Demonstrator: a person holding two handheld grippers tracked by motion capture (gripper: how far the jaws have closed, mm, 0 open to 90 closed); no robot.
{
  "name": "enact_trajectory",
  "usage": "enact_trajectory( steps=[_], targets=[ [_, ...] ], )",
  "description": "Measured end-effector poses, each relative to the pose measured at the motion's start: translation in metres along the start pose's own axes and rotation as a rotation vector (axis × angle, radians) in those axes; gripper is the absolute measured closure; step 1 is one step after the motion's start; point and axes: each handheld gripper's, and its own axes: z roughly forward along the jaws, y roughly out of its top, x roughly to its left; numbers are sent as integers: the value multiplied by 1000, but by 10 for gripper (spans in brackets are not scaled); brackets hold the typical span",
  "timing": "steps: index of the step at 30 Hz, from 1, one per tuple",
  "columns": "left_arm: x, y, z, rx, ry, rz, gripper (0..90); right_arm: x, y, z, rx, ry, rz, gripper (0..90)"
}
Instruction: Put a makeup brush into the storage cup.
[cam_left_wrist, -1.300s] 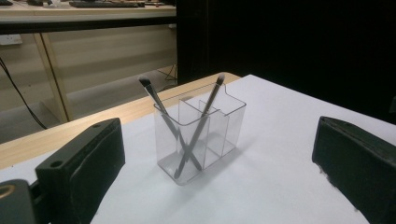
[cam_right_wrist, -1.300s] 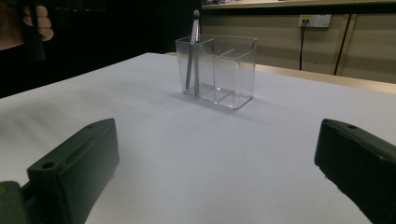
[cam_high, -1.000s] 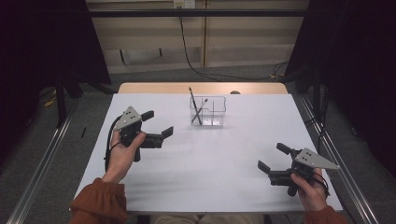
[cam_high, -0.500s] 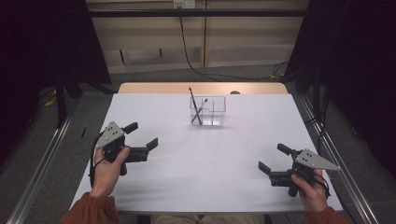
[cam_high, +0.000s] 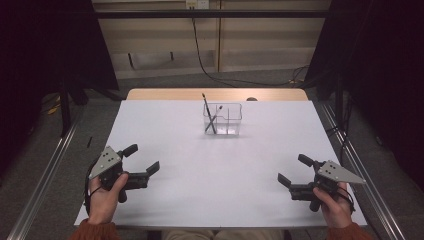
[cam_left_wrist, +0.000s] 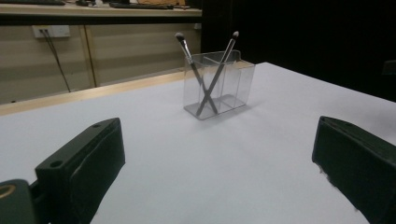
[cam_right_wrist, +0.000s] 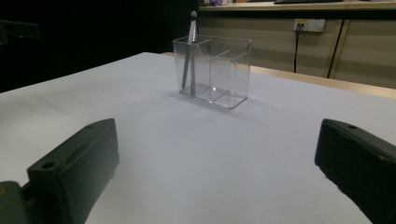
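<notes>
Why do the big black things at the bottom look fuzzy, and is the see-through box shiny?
In the left gripper view the black jaws sit very near the camera, so they blur, while the clear box and its two brushes look sharper. In the right gripper view the box shows small bright glints. In the high view the surroundings are dark and the white table is evenly lit.

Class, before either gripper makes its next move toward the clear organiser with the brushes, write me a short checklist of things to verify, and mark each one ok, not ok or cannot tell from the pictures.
1. Left gripper open and holding nothing: ok.
2. Right gripper open and holding nothing: ok.
3. Clear organiser upright on the white table: ok.
4. Two brushes stand crossed in one compartment, heads up: ok.
5. Bare table between both grippers and the organiser: ok.
6. Whether the other compartments hold anything small: cannot tell for certain; they look bare.
</notes>
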Motion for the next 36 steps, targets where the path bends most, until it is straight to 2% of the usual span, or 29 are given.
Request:
enact_trajectory(
  steps=[6,10,11,16,20,25,32,34,36],
  targets=[
    [1,-8,-4,2,22,1,24,0,0,1,0,-1,1,0],
    [-2,-11,-8,5,21,3,24,0,0,-1,-1,0,-1,0],
    [-2,-11,-10,14,17,16,24,0,0,-1,-1,-1,-2,0],
    [-5,-16,-19,12,33,19,24,0,0,-1,-3,-4,2,0],
    [-6,-18,-20,23,31,13,23,-1,0,-1,0,-4,-3,0],
    [-5,-24,-24,11,45,11,24,0,-1,-2,0,0,-6,0],
    [-10,-24,-25,15,23,15,24,-1,-1,-2,7,1,-15,0],
    [-9,-26,-26,17,8,-7,24,-1,-1,-2,9,2,-14,0],
    [-8,-25,-26,16,21,-6,24,0,-1,-3,3,0,-10,0]
  ],
)
